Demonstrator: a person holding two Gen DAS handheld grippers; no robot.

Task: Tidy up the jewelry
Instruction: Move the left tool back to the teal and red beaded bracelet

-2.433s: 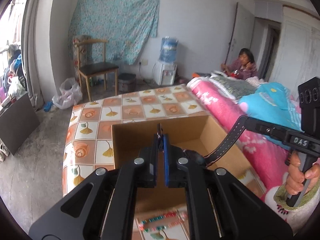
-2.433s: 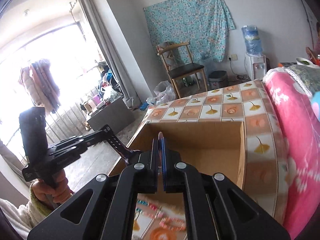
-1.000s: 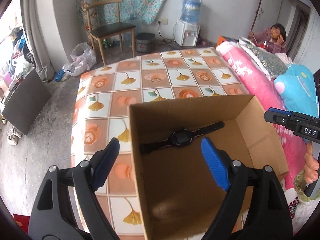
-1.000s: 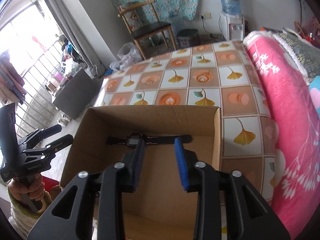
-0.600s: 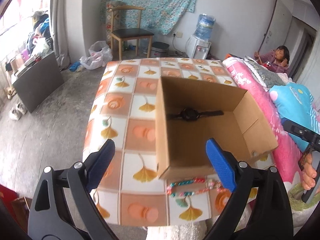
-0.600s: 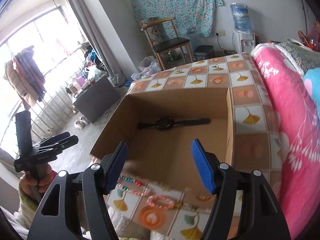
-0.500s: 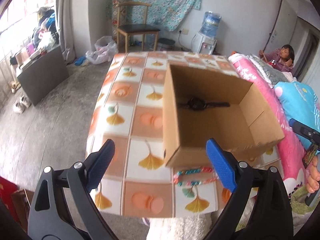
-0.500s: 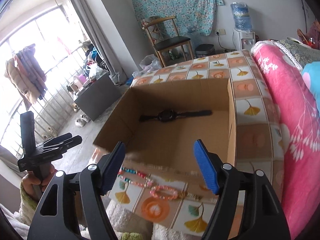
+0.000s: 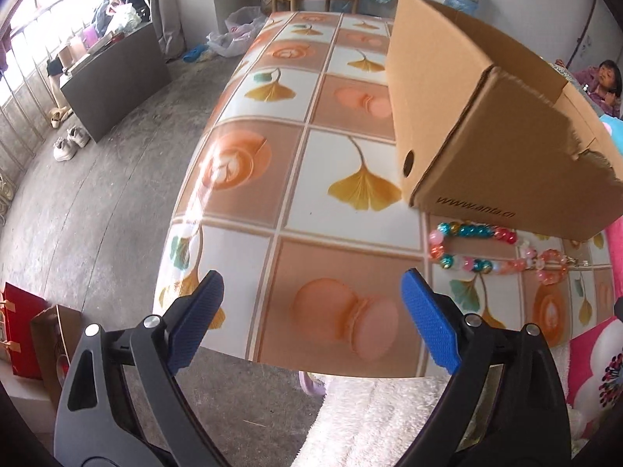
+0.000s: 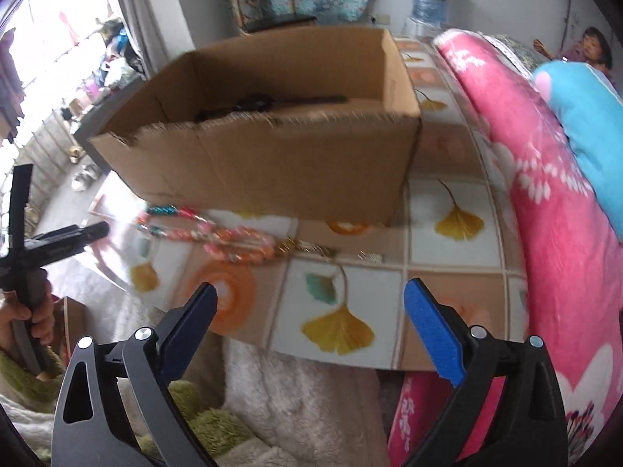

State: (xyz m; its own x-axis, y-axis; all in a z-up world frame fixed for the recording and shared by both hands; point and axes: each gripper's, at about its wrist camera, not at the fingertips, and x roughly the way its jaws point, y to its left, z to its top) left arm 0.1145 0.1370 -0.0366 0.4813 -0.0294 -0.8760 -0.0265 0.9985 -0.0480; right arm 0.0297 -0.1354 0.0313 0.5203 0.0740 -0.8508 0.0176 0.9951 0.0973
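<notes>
A brown cardboard box (image 10: 280, 159) stands on the tiled table (image 9: 272, 179); it also shows in the left wrist view (image 9: 486, 124). A black watch (image 10: 257, 103) lies inside it at the back. A string of coloured beads (image 9: 479, 247) lies on the table just in front of the box, seen too in the right wrist view (image 10: 218, 233). My left gripper (image 9: 311, 319) is open and empty, low over the table's front edge, left of the beads. My right gripper (image 10: 311, 319) is open and empty, near the front edge, below and right of the beads.
A pink floral blanket (image 10: 553, 210) on a bed borders the table's right side. A white fluffy cloth (image 9: 381, 416) lies below the front edge. The floor to the left holds a dark cabinet (image 9: 117, 74) and shoes (image 9: 70, 144). A person (image 9: 603, 81) sits far back.
Both grippers let go of the watch, which now lies in the box, and opened. Both have pulled back and dropped low to the table's front edge, near the beads.
</notes>
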